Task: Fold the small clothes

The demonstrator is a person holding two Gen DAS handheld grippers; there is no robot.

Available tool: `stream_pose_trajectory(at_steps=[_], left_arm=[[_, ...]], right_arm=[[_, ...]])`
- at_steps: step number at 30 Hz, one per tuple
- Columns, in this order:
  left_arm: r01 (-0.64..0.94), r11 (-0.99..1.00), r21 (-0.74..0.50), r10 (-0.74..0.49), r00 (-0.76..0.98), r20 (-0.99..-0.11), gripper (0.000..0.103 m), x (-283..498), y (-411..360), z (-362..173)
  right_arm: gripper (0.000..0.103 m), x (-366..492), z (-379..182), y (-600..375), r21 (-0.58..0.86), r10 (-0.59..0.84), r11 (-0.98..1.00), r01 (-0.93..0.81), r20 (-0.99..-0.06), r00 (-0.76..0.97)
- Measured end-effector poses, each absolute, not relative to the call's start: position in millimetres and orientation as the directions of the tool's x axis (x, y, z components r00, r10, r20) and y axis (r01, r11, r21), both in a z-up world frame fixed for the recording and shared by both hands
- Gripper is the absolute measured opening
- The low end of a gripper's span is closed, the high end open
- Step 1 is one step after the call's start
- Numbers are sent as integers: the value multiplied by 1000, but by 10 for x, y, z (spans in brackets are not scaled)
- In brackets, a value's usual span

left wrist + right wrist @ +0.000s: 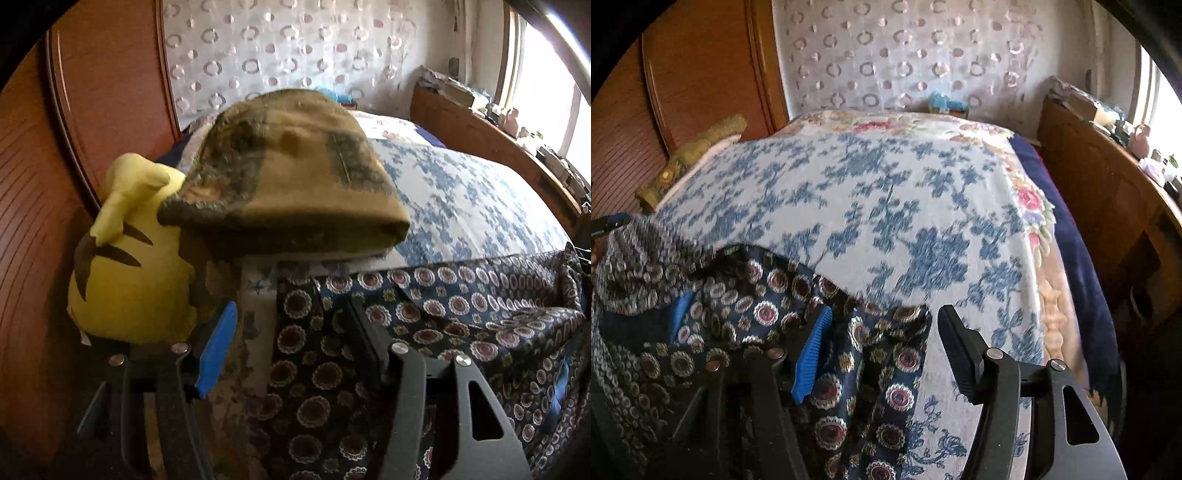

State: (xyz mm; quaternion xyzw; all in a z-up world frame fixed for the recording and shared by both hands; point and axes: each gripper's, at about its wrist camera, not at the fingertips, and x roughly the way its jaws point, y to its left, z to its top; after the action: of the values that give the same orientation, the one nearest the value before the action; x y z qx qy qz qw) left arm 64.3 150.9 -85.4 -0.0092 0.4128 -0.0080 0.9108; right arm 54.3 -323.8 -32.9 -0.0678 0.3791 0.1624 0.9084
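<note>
A dark navy garment with round medallion print (424, 306) lies crumpled on the near edge of the bed; it also shows in the right wrist view (768, 306). My left gripper (291, 328) is open, its fingers (218, 343) spread over the garment's left part. My right gripper (882, 343) is open over the garment's right edge, its blue-padded finger (812, 350) against the cloth and the black finger (960, 350) over the bedspread. The other gripper's blue pad (679, 306) shows at the left, partly under cloth.
A white bedspread with blue flowers (886, 206) covers the bed. A folded olive-brown blanket (295, 173) and a yellow plush toy (125, 266) sit at the left. A wooden wardrobe (55, 147) stands left; a wooden headboard shelf (1108, 192) with small items runs right.
</note>
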Motion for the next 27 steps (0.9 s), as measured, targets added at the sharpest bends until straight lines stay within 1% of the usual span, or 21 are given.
stream_pose_trajectory(at_steps=[11,12,14,19,21,23,24,25,26,27], left_arm=[[29,998,-51,-58,648,-760,61,700,1457,-896],[30,998,-51,-58,650,-757,60,699,1453,-898],[38,997,-70,-78,648,-758,54,702,1448,-903],[54,996,-67,-86,641,-762,46,716,1402,-917],[61,996,-67,-90,642,-762,43,713,1385,-917],[78,994,-74,-107,647,-755,33,697,1366,-921],[85,993,-77,-114,649,-752,30,687,1352,-923],[94,993,-78,-120,650,-750,24,678,1332,-923],[101,992,-80,-127,650,-749,16,663,1320,-923],[110,990,-83,-135,651,-747,13,646,1296,-918]], right_arm=[[62,583,-395,-3249,24,267,932,-361,-717,643],[62,582,-398,-3247,21,267,931,-364,-717,643],[62,568,-404,-3230,10,268,927,-375,-716,644],[62,537,-416,-3207,-3,270,921,-390,-716,644],[58,523,-416,-3206,-5,276,917,-398,-714,644],[52,501,-418,-3209,-5,282,914,-406,-711,644],[50,498,-418,-3213,-2,286,913,-408,-710,644],[43,495,-413,-3216,5,295,910,-414,-708,642],[34,486,-412,-3219,16,308,907,-421,-706,638],[29,477,-411,-3218,29,325,902,-432,-705,631]])
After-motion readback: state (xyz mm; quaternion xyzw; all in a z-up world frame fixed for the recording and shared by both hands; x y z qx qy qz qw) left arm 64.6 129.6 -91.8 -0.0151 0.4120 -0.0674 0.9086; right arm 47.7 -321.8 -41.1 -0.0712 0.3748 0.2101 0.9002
